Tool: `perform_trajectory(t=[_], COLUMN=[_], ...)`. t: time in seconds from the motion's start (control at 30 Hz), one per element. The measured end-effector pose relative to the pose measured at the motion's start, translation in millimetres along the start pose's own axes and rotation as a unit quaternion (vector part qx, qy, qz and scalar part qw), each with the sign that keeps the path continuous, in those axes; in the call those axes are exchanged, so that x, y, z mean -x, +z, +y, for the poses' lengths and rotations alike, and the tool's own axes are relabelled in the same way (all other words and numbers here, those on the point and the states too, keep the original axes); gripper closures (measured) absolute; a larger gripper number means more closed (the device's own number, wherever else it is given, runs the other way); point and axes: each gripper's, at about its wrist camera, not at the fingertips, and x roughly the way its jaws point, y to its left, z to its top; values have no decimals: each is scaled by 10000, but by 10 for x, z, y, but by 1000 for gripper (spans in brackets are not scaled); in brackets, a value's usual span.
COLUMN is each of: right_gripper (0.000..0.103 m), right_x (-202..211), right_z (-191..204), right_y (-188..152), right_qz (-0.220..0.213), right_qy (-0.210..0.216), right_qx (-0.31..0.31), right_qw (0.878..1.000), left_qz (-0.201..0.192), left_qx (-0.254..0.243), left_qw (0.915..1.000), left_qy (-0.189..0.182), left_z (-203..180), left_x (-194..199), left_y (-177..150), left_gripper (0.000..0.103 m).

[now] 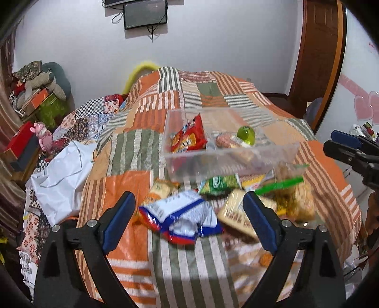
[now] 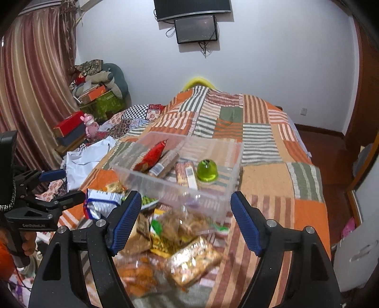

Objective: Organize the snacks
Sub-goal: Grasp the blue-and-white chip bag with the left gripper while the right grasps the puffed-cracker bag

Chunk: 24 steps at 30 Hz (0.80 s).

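— Box contents?
— Clear box (image 2: pixel 220 203) holds red packet (image 2: pixel 151 155), green jelly cup (image 2: pixel 207 171), perhaps a sausage.
— Tongs?
— Left gripper (image 1: pixel 189 213) and right gripper (image 2: pixel 184 220) both gape wide, empty, above loose snacks (image 2: pixel 187 246) near the box.

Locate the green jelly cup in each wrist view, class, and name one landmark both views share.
Left wrist view: green jelly cup sits right of centre, inside the clear bin, right of the red packet.
Right wrist view: centre, inside the same bin, near its right end.
Shared landmark: the wall screen.
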Motion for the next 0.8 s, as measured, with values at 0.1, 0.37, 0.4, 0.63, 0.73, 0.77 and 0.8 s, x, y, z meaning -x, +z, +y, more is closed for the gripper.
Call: perform_trajectory(t=[0.1, 0.37, 0.4, 0.63, 0.73, 0.77, 0.8], right_gripper=[28, 28, 28, 28, 28, 28, 28], right_x=[-9, -145, -173, -369, -407, -412, -422], right_z=[-39, -117, -120, -164, -165, -167, -160], right_y=[-122, -484, -529, -627, -608, -604, -602], right_qz=[68, 476, 538, 781, 773, 776, 779], right_qy=[-104, -322, -339, -202, -148, -122, -104], right_qx=[-37, -87, -93, -283, -372, -410, -429], right_qw=[9999, 9983, 9979, 9963, 9962, 9961, 9960], left_qz=[97, 276, 286, 398, 412, 434, 456], left_qx=[35, 228, 267, 350, 368, 387, 421], left_qw=[9999, 9993, 9992, 9986, 9984, 9983, 9980], left_qy=[11, 93, 88, 76, 73, 77, 74], left_z=[50, 181, 183, 169, 158, 157, 158], left_x=[-18, -176, -193, -408, -505, -546, -590], left_y=[-134, -368, -390, -399, -361, -347, -334], left_gripper=[10, 10, 10, 10, 10, 10, 10])
